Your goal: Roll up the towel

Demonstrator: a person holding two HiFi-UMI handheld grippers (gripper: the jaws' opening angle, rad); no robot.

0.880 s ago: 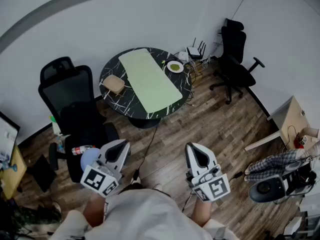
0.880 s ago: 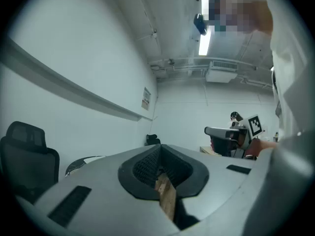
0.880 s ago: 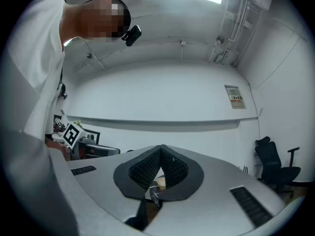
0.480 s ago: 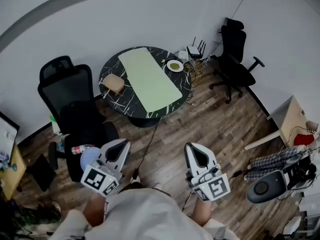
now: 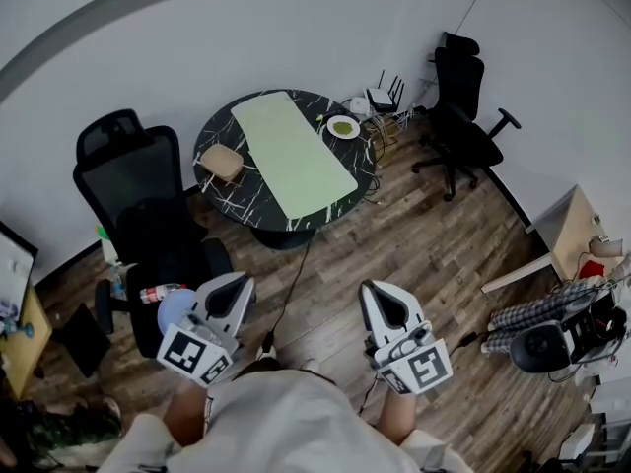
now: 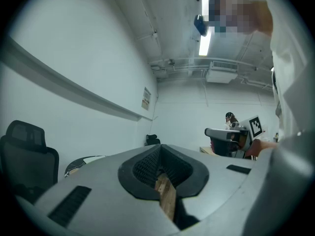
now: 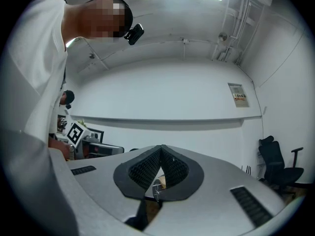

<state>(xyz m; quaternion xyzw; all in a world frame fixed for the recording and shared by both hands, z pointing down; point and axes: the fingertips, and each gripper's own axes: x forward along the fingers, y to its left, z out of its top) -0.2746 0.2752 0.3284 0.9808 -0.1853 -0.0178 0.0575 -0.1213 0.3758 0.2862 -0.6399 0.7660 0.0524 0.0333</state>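
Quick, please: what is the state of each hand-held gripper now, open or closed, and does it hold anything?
Left hand-held gripper: closed, holding nothing.
Right hand-held gripper: closed, holding nothing.

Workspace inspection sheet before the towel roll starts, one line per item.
Surface: round black marble table, well ahead of the person.
Job's things: pale green towel lying flat, unrolled, on the table.
Clutter: tan block; plate near the table's rim.
Grippers: left gripper and right gripper, jaws shut, empty, over the floor.
Cables: black cable running from the table base.
Surroundings: black office chair left of the table, another right; wood floor.
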